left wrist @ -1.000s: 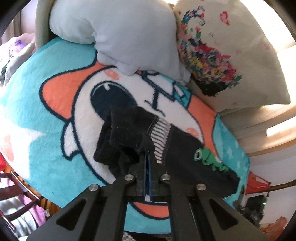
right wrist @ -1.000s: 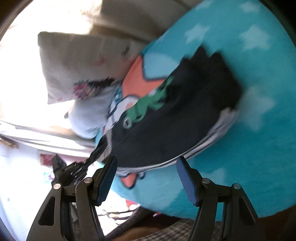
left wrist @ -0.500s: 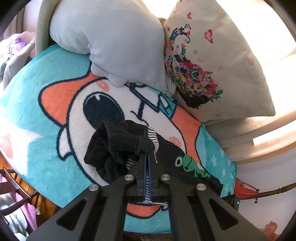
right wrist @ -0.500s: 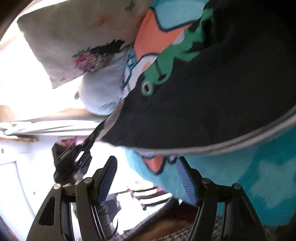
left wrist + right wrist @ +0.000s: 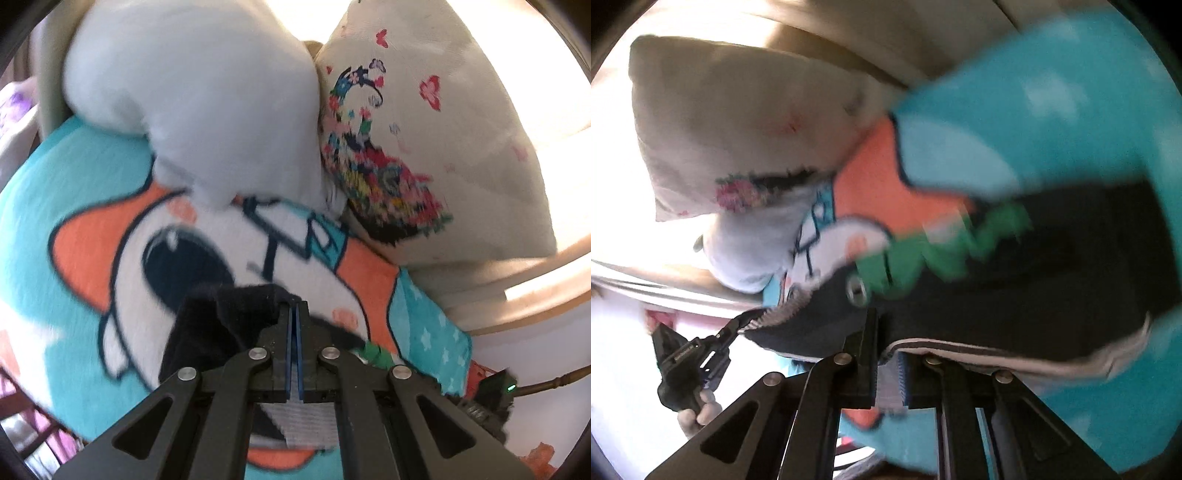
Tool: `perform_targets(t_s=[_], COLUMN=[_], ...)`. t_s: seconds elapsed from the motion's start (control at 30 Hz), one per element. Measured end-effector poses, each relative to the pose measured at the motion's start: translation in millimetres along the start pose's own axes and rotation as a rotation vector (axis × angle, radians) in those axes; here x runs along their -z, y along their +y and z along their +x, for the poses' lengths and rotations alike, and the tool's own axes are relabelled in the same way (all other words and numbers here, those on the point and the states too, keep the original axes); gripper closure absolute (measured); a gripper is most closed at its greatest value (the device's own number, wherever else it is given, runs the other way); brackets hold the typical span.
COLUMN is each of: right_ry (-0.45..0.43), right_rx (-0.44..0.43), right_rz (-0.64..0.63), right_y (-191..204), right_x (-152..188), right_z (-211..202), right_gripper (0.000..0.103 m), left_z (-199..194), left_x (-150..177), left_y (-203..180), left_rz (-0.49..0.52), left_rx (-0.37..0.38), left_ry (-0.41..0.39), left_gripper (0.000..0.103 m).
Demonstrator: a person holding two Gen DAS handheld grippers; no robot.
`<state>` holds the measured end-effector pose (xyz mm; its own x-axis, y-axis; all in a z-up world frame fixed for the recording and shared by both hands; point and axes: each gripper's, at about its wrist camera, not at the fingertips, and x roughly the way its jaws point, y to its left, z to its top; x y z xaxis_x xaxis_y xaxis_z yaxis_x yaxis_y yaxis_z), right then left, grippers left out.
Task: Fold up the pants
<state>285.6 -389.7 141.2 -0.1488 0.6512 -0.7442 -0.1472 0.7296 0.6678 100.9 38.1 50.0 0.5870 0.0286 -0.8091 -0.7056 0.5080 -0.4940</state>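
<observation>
Soft black knit pants (image 5: 1015,295) with a ribbed grey waistband (image 5: 303,424) lie on a fuzzy, plush cartoon blanket (image 5: 74,177); behind, a matt woven floral pillow (image 5: 443,147) and a smooth pale cloth pillow (image 5: 192,92).

Both grippers clamp cloth — left gripper (image 5: 294,314) tight, right gripper (image 5: 888,354) just closed.

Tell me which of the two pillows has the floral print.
The cream pillow on the right; the pale grey pillow beside it on the left is plain.
</observation>
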Motion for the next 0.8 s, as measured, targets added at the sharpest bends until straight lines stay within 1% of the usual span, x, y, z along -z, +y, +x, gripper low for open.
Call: perform_targets(t_s=[0.03, 0.07, 0.1, 0.13, 0.17, 0.2, 0.23, 0.27, 0.3, 0.33, 0.37, 0.4, 0.47, 0.53, 0.6, 0.63, 0.67, 0.73, 0.77, 0.8], right_ry=[-0.019, -0.039, -0.039, -0.052, -0.054, -0.066, -0.072, -0.071, -0.076, -0.088, -0.092, -0.102, -0.115, -0.121, -0.138, -0.146, -0.150, -0.167, -0.171, -0.174], right_rx=[0.020, 0.039, 0.008, 0.021, 0.019, 0.062, 0.090, 0.105, 0.130, 0.153, 0.153, 0.148, 0.092, 0.080, 0.084, 0.082, 0.086, 0.095, 0.084, 0.085], right_rz=[-0.027, -0.052, -0.085, -0.101, -0.116, -0.113, -0.107, -0.100, -0.087, -0.072, -0.067, -0.050, 0.002, 0.014, 0.008, 0.001, 0.000, -0.013, -0.019, -0.022], right_y=[16, 31, 22, 30, 28, 37, 40, 37, 36, 34, 32, 28, 23, 20, 22, 15, 12, 11, -9, -13], right_x=[-16, -36, -51, -71, -88, -108, -120, -124, -132, -136, -137, -136, -136, -133, -125, -121, -117, -101, -103, -101], right_z=[4, 11, 8, 16, 23, 39, 51, 56, 64, 68, 67, 66, 62, 56, 46, 36, 31, 17, 2, -4], right_gripper=[0.093, 0.093, 0.093, 0.093, 0.093, 0.092, 0.089, 0.079, 0.071, 0.055, 0.046, 0.044, 0.043, 0.043, 0.043, 0.043, 0.043, 0.042, 0.042, 0.041], left_z=[5, 16, 24, 37, 49, 58, 68, 77, 83, 90, 95, 95, 91, 79, 67, 61, 54, 41, 34, 31], left_x=[-8, -20, -28, -37, -45, -50, -56, -62, -65, -70, -74, -77, -82, -86, -86, -84, -81, -71, -62, -57], left_y=[-3, -8, -10, -10, -11, -9, -7, -5, -1, 3, 8, 10, 11, 15, 22, 25, 30, 40, 47, 52], left_rz=[0.018, 0.050, 0.060, 0.065, 0.067, 0.065, 0.064, 0.062, 0.054, 0.044, 0.030, 0.029, 0.043, 0.044, 0.028, 0.024, 0.019, 0.004, -0.003, -0.005], left_rx=[-0.014, -0.044, -0.063, -0.073, -0.076, -0.080, -0.084, -0.075, -0.054, -0.020, 0.011, 0.027, 0.040, 0.041, 0.050, 0.044, 0.030, 0.010, -0.002, -0.015], left_ry=[-0.014, -0.032, -0.034, -0.029, -0.018, -0.007, 0.006, 0.018, 0.036, 0.064, 0.088, 0.090, 0.080, 0.060, 0.044, 0.035, 0.026, 0.012, 0.008, 0.008], left_gripper=[0.101, 0.101, 0.101, 0.101, 0.101, 0.101, 0.101, 0.100, 0.100, 0.098, 0.094, 0.090, 0.086, 0.085, 0.080, 0.077, 0.072, 0.070, 0.067, 0.065])
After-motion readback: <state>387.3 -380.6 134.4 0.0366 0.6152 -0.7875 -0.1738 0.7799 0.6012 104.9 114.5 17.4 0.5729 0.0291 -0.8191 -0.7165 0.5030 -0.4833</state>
